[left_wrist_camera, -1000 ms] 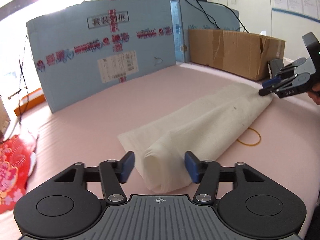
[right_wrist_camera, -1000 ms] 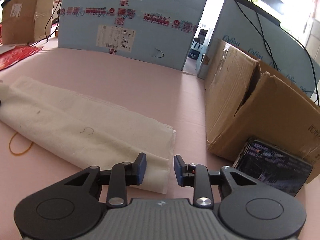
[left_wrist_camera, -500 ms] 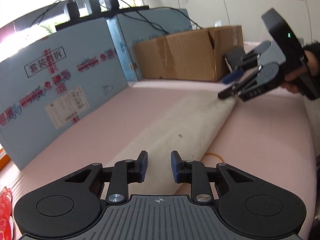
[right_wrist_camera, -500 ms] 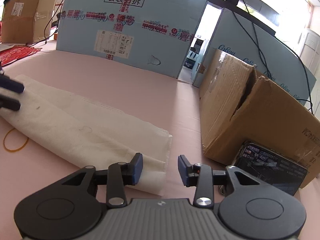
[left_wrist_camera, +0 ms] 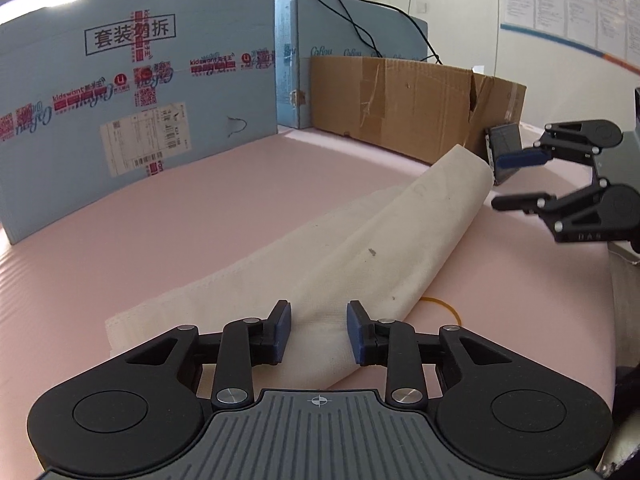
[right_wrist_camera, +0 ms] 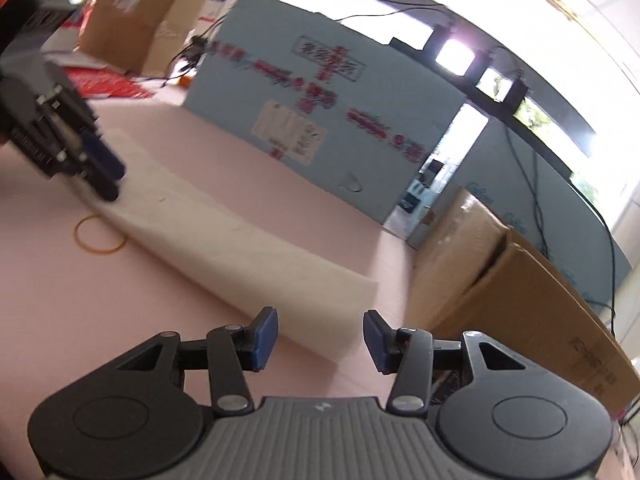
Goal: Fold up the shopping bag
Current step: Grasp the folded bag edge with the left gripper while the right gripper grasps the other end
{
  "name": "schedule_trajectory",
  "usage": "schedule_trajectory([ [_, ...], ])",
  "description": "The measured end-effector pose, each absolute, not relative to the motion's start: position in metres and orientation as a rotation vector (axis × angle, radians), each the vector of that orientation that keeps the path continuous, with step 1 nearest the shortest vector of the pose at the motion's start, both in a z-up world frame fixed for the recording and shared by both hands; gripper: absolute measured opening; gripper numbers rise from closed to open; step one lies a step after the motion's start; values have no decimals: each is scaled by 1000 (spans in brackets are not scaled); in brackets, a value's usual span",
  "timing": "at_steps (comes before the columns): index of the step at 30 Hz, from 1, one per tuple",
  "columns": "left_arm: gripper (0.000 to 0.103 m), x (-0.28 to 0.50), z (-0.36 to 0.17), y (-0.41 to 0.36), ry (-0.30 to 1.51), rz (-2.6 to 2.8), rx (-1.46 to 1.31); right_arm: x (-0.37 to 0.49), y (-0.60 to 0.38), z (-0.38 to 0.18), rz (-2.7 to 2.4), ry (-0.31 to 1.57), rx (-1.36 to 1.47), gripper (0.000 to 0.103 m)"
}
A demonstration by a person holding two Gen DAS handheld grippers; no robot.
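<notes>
Left gripper [left_wrist_camera: 319, 330] is angled downward over the near end of the folded bag [left_wrist_camera: 360, 248], jaws opening, cloth between them. Right gripper [right_wrist_camera: 320, 338] is rolled, jaws parted, just short of the bag's far end.

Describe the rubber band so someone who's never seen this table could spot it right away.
On the pink table, find the long cream shopping bag. The rubber band lies flat beside its long edge: a thin yellow-orange loop, the only small ring there.

Boxes [left_wrist_camera: 416, 104] wall the far edge (pink mat [left_wrist_camera: 200, 208] open) — passable.
</notes>
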State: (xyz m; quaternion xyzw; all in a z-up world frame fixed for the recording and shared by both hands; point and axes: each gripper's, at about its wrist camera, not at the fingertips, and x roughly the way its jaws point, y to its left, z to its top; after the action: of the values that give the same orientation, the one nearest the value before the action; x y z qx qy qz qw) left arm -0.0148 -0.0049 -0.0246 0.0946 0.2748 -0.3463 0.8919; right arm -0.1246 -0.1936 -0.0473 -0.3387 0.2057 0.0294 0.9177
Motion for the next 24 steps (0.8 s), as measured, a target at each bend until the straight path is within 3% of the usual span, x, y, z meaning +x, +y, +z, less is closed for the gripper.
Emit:
schedule_trajectory([
  [4,30,-11,-25,0,582,-733,160,-118,-163,-67,136,395,-979,52],
  [14,31,-7,-25,4,593,-751,115,-95,-132,-74,300,394,-1341,52],
  [15,31,-6,-25,5,595,-755,108,-94,-132,-74,315,410,-1364,49],
  [18,33,-4,-25,8,596,-771,93,-82,-142,-64,363,524,-1298,24],
  [20,46,-4,-25,10,595,-808,78,-75,-151,-54,404,581,-1195,20],
  [22,67,-8,-22,7,571,-842,111,-67,-161,-43,445,633,-1074,16],
  [24,71,-16,-19,0,536,-860,197,-59,-175,-32,481,674,-941,16],
])
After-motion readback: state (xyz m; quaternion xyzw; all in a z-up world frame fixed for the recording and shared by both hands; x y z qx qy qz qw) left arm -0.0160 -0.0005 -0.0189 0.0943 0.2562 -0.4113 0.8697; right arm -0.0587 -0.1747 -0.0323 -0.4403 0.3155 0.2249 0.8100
